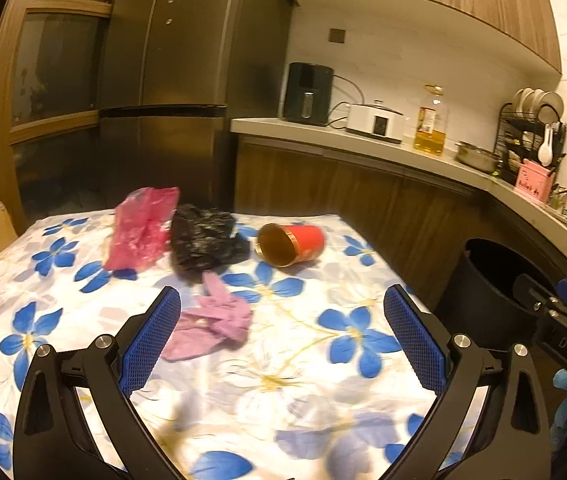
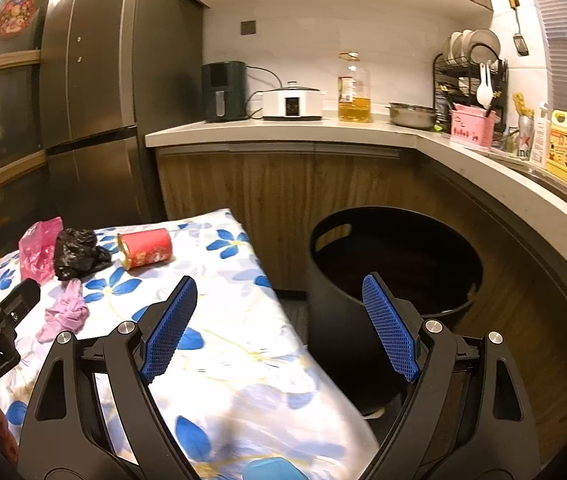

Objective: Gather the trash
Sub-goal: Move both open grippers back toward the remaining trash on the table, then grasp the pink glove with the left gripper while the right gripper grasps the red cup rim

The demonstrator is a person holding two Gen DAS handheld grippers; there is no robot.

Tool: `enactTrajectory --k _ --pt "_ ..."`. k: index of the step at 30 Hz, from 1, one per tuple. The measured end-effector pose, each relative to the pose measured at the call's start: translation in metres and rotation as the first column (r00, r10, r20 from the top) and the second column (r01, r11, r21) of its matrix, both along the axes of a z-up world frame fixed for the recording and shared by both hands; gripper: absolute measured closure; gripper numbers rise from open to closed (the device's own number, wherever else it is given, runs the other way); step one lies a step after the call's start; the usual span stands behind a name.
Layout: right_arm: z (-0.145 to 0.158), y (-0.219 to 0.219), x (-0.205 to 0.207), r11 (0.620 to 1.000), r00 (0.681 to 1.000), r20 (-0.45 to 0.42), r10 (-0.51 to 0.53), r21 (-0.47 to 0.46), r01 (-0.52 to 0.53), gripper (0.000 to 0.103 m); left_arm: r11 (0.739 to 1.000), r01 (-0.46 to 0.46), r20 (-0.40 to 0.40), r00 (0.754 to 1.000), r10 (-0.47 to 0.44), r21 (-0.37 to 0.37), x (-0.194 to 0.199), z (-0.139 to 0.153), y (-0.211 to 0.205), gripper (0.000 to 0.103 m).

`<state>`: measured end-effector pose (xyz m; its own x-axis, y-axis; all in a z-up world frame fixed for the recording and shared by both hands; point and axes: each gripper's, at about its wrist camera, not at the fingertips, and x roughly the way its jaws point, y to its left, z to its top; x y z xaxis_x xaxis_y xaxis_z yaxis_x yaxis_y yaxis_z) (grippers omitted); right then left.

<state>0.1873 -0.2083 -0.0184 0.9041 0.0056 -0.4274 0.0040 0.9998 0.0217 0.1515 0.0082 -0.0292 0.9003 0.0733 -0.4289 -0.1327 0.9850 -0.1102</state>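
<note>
Left wrist view: four pieces of trash lie on the table (image 1: 83,300), which is covered by a flowered cloth. They are a pink bag (image 1: 141,228), a black bag (image 1: 205,240), a red can (image 1: 291,244) on its side and a crumpled purple rag (image 1: 211,328). None is held. The left gripper (image 1: 283,320) has its jaws spread wide with nothing between them; the rag lies nearest, just ahead of its left finger.

Right wrist view: the right gripper (image 2: 279,320) also stands spread and empty, over the table edge, between the table and the bin (image 2: 323,280). The bin is a dark round tub on the floor just beside the table, its mouth open. Its inside is too dark to tell whether anything has gone in.

Progress, as a judgement: collection has not visibly begun. All four items remain on the cloth, so every pick and every drop is still to do.

Surroundings: a fridge (image 1: 171,100) stands behind the table. A counter (image 2: 283,130) runs along the wall and carries an air fryer (image 2: 223,90), a cooker (image 2: 293,104), an oil bottle (image 2: 353,88), a steel bowl (image 2: 411,114) and a dish rack (image 2: 471,68). All are well apart from the trash.

Obstructions:
- The two bags touch each other, and the can lies just beside the black bag; a grasp on one may drag another.
- The can, lying on its side, may roll.
- The rag may catch loose cloth.
- No obstacle stands between table and bin.
</note>
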Motion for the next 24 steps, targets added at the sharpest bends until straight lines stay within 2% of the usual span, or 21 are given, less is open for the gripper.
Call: enactTrajectory --k 8,13,17,19,20,22,23,24 --pt "-0.009 0.031 0.009 0.998 0.998 0.006 0.066 0.021 -0.066 0.02 0.997 -0.079 -0.024 0.997 0.079 0.02 0.006 -0.02 0.039 0.006" --pt "-0.014 0.047 0.018 0.995 0.995 0.001 0.099 0.03 -0.099 0.02 0.995 -0.098 -0.049 0.994 0.098 0.018 0.028 -0.03 0.052 0.006" --pt "-0.017 0.061 0.026 0.992 0.992 -0.002 0.122 0.02 -0.122 0.02 0.996 -0.089 -0.099 0.991 0.089 0.004 0.048 -0.04 0.053 0.012" --pt "-0.017 0.067 0.031 0.991 0.991 -0.002 0.132 0.015 -0.132 0.02 0.997 -0.073 -0.124 0.99 0.072 -0.004 0.059 -0.047 0.052 0.017" --pt "-0.018 0.069 0.033 0.991 0.991 -0.001 0.135 0.013 -0.135 0.02 0.998 -0.067 -0.139 0.988 0.066 -0.003 0.063 -0.05 0.052 0.023" --pt "-0.018 0.075 0.038 0.989 0.989 0.003 0.145 0.007 -0.145 0.02 0.999 -0.051 -0.184 0.982 0.048 -0.01 0.072 -0.06 0.051 0.038" --pt "-0.018 0.078 0.041 0.989 0.989 0.004 0.149 0.006 -0.149 0.02 0.999 -0.049 -0.207 0.977 0.045 -0.014 0.075 -0.065 0.051 0.05" --pt "-0.018 0.082 0.044 0.987 0.987 0.007 0.158 0.007 -0.158 0.02 0.999 -0.051 -0.215 0.976 0.047 -0.016 0.076 -0.068 0.052 0.058"
